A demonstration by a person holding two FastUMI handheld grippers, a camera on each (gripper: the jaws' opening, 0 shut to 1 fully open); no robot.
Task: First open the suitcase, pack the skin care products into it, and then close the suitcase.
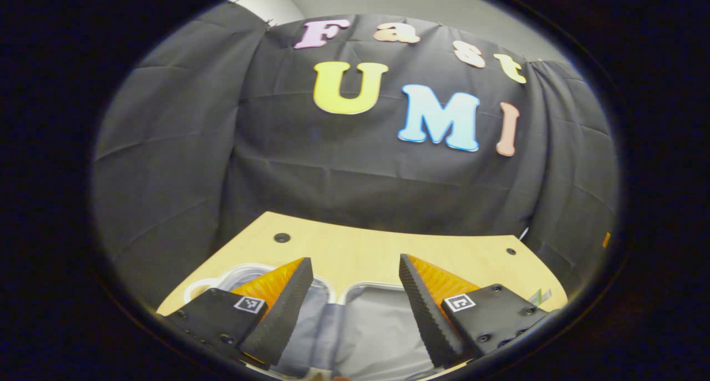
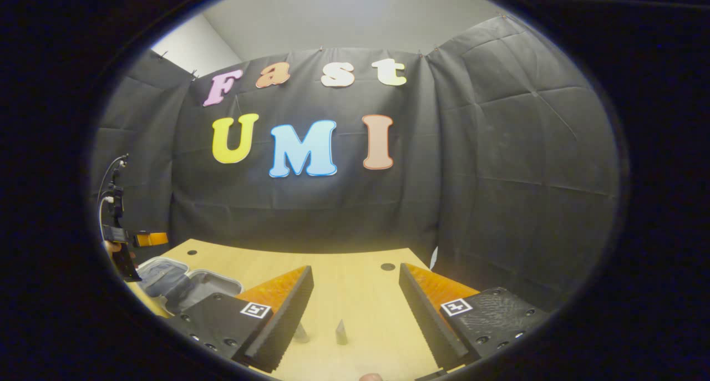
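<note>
The suitcase [image 1: 360, 320] lies open on the wooden table [image 1: 355, 242], showing a grey lining and a pale rim. My left gripper [image 1: 355, 260] hovers over it, open, with nothing between its fingers. In the right gripper view the same open suitcase [image 2: 188, 285] sits at the table's left end, and the left gripper [image 2: 125, 237], held by a hand, hangs above it. My right gripper [image 2: 355, 269] is open over bare table [image 2: 355, 292]. Two small grey pointed items [image 2: 341, 332] stand between its fingers near the front; what they are is too small to tell.
Black cloth walls close in the table at the back and on both sides. Small dark holes [image 1: 282, 237] mark the tabletop's far corners. A white tag [image 2: 434, 256] hangs by the table's far right corner.
</note>
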